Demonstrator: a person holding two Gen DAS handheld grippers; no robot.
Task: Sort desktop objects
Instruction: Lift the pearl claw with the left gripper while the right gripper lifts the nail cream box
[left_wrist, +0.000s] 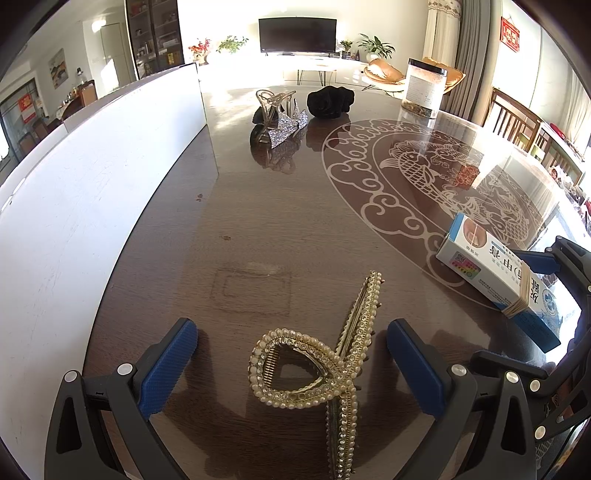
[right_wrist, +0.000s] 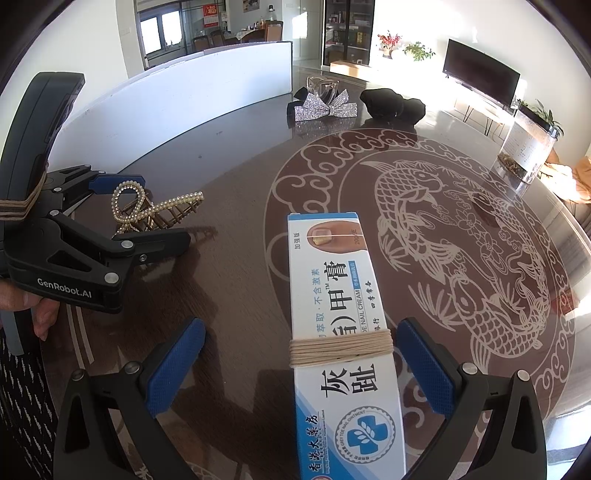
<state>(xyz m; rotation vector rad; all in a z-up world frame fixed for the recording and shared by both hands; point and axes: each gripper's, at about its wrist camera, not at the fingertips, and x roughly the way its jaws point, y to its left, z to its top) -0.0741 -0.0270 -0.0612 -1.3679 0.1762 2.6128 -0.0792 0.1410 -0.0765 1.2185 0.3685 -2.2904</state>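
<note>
Dark glossy table (left_wrist: 280, 221); sunlit living room behind

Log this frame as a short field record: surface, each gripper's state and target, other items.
surface: dark wooden table with fish inlay
left gripper: open, straddling pearl hair claw
right gripper: open, straddling nail cream box
far items: rhinestone bow clip, black scrunchie, clear jar
left edge: white board
</note>
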